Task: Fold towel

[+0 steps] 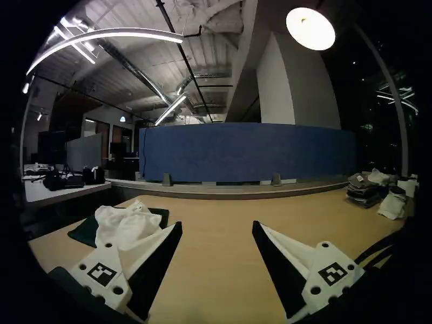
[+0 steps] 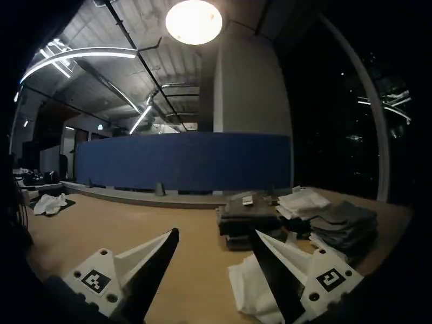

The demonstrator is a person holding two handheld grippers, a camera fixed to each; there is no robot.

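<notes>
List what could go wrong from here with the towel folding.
1. The crumpled white towel lies on a dark cloth; the open left gripper might pinch both together.
2. The second white towel, by the open right gripper, lies close to the dark folded stack; dragging it out could topple that stack.
</notes>
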